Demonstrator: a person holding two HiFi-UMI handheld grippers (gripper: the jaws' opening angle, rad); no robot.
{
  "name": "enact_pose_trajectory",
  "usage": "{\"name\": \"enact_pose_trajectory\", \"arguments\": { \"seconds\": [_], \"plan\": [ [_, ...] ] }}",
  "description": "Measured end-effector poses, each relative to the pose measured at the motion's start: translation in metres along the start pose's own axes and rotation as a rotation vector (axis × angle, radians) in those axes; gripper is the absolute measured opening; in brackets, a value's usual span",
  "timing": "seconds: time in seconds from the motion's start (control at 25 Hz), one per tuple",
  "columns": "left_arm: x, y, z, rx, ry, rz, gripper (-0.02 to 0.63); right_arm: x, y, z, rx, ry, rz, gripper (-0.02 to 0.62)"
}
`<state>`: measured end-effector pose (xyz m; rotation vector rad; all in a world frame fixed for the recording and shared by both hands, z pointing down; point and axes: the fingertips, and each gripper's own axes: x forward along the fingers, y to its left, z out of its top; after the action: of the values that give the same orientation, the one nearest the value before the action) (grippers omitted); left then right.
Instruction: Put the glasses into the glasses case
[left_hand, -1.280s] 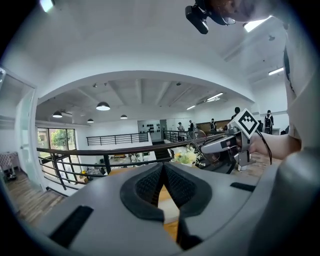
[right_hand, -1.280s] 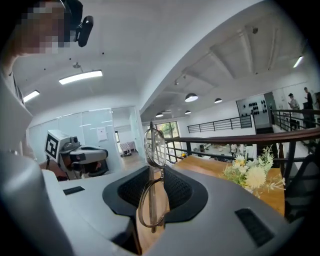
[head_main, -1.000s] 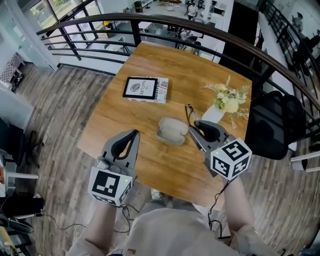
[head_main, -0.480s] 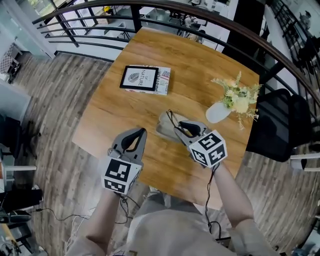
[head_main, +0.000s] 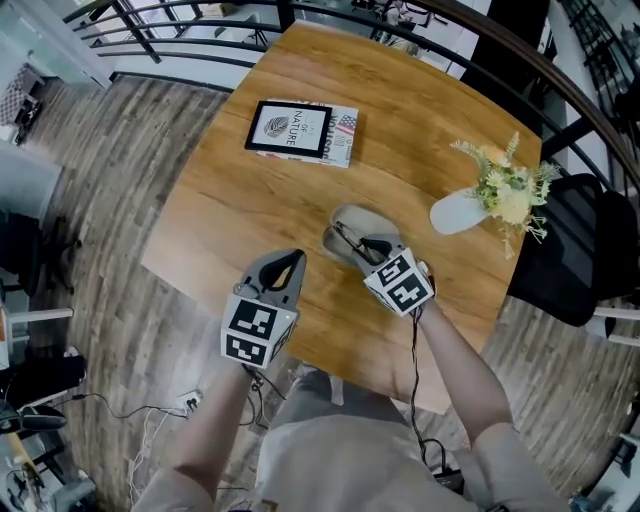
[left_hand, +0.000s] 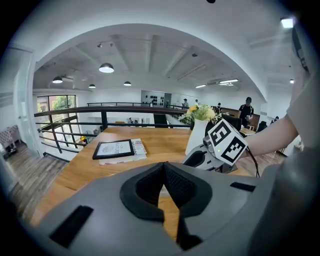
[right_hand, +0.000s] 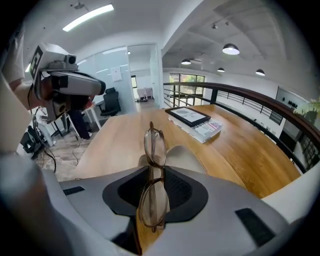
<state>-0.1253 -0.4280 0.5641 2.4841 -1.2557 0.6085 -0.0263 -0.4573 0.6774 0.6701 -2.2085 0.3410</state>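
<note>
Jaws of the right gripper (right_hand: 151, 170) clamp the glasses (right_hand: 154, 144) on edge, right at the grey glasses case (head_main: 353, 219) lying on the wooden table (head_main: 240, 200), while the left gripper (left_hand: 163, 167), jaws pressed together and empty, hangs by the table's near edge

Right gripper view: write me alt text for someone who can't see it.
The right gripper holds brown-framed glasses edge-on between its jaws, over a wooden table. Just beyond the jaws lies the pale grey glasses case. Farther back, a small stack of books sits near a dark railing.
</note>
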Motion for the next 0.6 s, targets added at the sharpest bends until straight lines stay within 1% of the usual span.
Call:
{"name": "enact_pose_trajectory", "arguments": {
  "seconds": [0.12, 0.2, 0.48, 0.6],
  "plan": [
    [0.011, 0.010, -0.018, -0.015, 0.042, -0.002, 0.015, 0.017, 0.003, -0.004, -0.087, 0.057, 0.006, 0.114],
    [0.018, 0.012, -0.028, -0.019, 0.065, -0.010, 0.015, 0.029, 0.003, -0.013, -0.126, 0.095, 0.016, 0.114],
    [0.032, 0.009, -0.067, -0.014, 0.152, -0.049, 0.015, 0.053, 0.014, -0.037, -0.214, 0.194, 0.065, 0.117],
    [0.029, 0.009, -0.077, -0.037, 0.166, -0.053, 0.015, 0.059, 0.020, -0.044, -0.227, 0.216, 0.070, 0.119]
  ]
}}
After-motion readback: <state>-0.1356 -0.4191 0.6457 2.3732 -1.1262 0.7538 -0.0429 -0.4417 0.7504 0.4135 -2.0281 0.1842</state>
